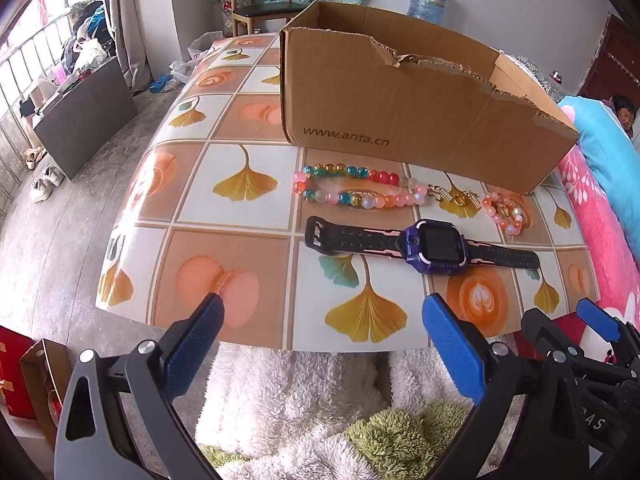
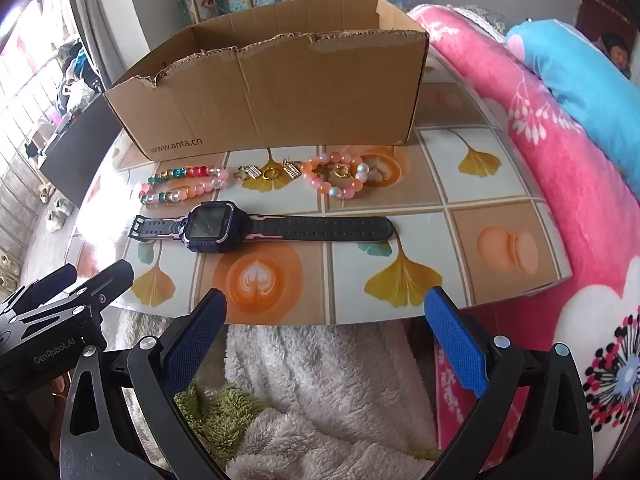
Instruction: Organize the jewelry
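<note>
On the tiled-pattern table [image 1: 192, 184] [image 2: 500, 184], an open cardboard box [image 1: 400, 112] [image 2: 280, 96] stands at the back. In front of it, from left to right, lie a long multicoloured bead strand [image 1: 352, 188] [image 2: 184, 186], small gold charms [image 1: 456, 196] [image 2: 270, 172] and a pink bead bracelet [image 1: 504, 210] [image 2: 340, 178]. A purple-faced watch [image 1: 432, 244] [image 2: 216, 224] with a black strap lies flat, nearer to me. My left gripper [image 1: 324, 304] [image 2: 94, 276] and right gripper [image 2: 324, 300] [image 1: 564, 320] hover side by side over the table's near edge. Both are open and hold nothing.
White and green fluffy fabric [image 1: 304, 408] lies below the grippers. A pink floral blanket [image 2: 560, 168] and a blue pillow [image 2: 576, 80] border the table on the right, with a person [image 1: 624, 114] beyond. The floor with shoes [image 1: 44, 184] is on the left; a chair [image 1: 260, 4] stands behind.
</note>
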`<state>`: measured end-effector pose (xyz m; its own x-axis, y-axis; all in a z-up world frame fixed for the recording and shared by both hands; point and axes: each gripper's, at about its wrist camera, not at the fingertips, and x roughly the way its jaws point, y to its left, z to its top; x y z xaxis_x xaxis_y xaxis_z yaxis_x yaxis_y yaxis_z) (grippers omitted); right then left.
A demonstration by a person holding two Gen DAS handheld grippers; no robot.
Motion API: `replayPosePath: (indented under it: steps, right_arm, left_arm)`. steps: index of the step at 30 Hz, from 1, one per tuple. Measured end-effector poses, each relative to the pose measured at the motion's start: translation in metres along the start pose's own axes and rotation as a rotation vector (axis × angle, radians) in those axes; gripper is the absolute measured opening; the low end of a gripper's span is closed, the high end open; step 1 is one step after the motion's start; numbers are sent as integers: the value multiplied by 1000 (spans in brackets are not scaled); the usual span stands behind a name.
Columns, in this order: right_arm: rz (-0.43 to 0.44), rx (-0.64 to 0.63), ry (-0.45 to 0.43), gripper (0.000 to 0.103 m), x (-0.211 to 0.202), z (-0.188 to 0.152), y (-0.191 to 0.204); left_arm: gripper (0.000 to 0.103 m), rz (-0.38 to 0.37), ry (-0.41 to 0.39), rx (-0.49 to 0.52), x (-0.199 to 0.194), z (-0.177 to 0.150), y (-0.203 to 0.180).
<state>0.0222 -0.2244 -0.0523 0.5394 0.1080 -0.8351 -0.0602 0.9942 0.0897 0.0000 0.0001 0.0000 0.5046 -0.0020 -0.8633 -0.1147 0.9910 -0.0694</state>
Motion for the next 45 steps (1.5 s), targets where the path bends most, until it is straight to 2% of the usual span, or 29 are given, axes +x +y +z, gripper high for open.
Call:
replayPosePath:
  steps: [45]
  right_arm:
    - [-13,-11,-10,95,-2,4,3]
  left_arm:
    - [97,-4,2,-2,1,0,0]
